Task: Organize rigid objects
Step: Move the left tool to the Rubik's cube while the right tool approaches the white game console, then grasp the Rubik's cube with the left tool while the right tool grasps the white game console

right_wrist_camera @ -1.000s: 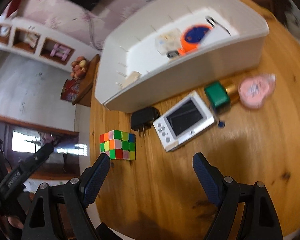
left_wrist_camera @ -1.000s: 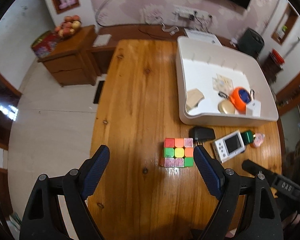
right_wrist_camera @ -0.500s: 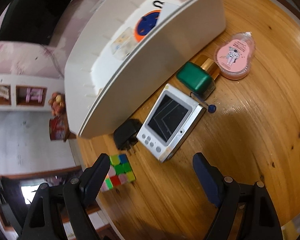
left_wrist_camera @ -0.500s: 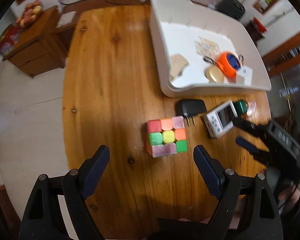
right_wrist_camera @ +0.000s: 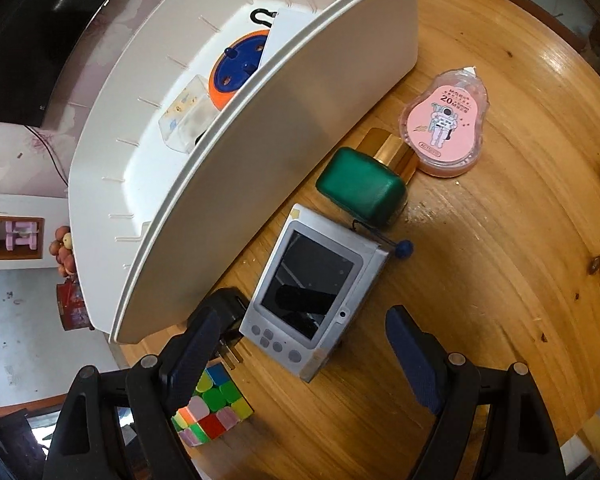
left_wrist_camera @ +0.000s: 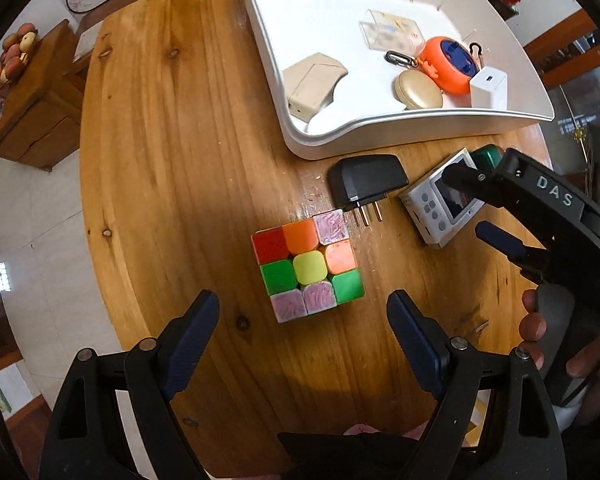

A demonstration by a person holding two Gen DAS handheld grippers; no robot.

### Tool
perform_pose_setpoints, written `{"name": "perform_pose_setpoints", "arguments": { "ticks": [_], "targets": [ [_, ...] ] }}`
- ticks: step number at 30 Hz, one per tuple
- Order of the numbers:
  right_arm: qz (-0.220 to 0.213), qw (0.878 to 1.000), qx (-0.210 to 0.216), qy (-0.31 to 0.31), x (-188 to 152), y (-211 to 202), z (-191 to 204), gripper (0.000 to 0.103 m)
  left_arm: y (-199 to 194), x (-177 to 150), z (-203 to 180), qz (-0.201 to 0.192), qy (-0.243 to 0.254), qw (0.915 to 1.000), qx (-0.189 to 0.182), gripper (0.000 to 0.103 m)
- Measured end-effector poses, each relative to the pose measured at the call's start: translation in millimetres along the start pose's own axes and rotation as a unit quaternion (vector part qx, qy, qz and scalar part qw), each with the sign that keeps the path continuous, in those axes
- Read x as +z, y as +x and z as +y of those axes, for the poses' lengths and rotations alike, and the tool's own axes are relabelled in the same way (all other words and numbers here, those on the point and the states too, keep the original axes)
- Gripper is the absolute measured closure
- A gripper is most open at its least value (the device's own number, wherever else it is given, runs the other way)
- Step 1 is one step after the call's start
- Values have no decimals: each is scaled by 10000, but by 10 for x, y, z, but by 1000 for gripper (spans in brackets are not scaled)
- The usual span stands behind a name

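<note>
Right wrist view: silver handheld device lies flat on wooden table, long axis toward white bin; right gripper spread wide, empty, straddling its button end.

Table layout as I see it from the left wrist view. Far right: tray, holding a flat case at its near-left, a clear box farther back, and an oval case, round toy and small cube charger clustered at its near-right. Just before the tray: plug adapter, handheld device to its right. Puzzle cube lies nearer, left of the adapter's prongs. From the right wrist view, a capped bottle and correction tape dispenser lie beyond the device.
</note>
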State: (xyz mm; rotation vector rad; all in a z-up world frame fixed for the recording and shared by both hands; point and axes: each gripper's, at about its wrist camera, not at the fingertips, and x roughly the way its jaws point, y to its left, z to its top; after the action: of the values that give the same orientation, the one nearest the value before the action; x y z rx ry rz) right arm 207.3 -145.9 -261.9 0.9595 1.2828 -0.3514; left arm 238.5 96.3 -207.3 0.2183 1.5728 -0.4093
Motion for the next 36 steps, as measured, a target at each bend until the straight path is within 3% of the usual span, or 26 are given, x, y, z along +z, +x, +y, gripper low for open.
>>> {"name": "perform_pose_setpoints", "arguments": {
  "ticks": [8,23,31,36],
  "targets": [
    [-114,9986,-507,-20,39,147,126,18,137,93,5,215,-7,9997,71,15],
    [-164,9956,-920,-107,153,496,392,20,352,259,45,493,-69,9988,8,17],
    [-192,9957,-875,-229,190,542,503,28,448,325,34,644,-74,9977,-197,36],
    [-214,9963,-765,-330,234,499,511,35,468,316,-28,640,-87,9977,-185,37]
  ]
}}
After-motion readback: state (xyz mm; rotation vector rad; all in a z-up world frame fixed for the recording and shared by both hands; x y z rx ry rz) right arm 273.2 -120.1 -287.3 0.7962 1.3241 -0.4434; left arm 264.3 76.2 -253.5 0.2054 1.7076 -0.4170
